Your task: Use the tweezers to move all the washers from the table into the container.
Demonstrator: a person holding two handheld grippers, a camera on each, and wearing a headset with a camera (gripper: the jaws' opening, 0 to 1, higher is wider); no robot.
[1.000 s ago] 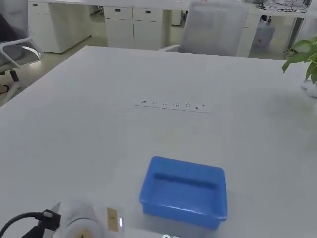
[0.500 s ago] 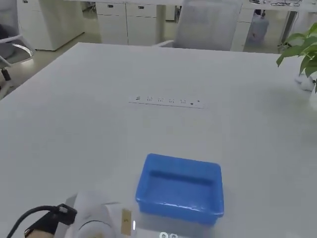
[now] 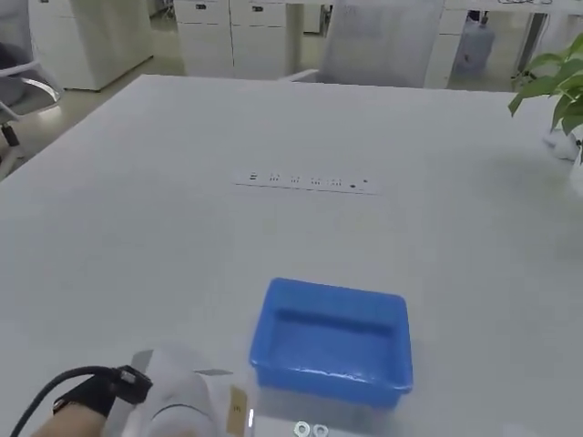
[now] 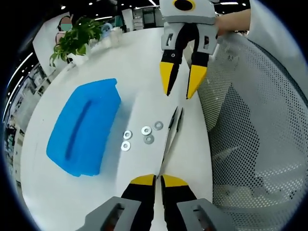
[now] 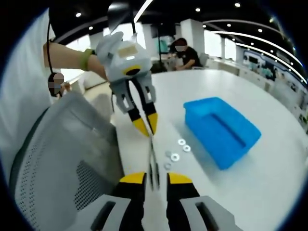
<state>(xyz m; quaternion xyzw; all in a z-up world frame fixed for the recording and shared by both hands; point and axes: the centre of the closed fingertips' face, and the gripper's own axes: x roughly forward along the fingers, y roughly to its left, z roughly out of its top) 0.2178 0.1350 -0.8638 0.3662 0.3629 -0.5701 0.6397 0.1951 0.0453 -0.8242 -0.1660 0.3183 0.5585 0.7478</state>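
Observation:
A blue container stands near the table's front edge. Several washers lie on the table beside it. Silver tweezers lie flat just past the washers. My left gripper has its yellow tips pinched on the tweezers' joined end. At the pronged end my right gripper is open, one jaw on each side of the prongs.
A grey mesh chair sits close to the table edge by the tweezers. A power strip is set in the table's middle. A potted plant stands at the far right, with another chair beyond the table.
In the head view the left gripper has crept right along the front edge, closer to the container and washers. The camera has tilted slightly.

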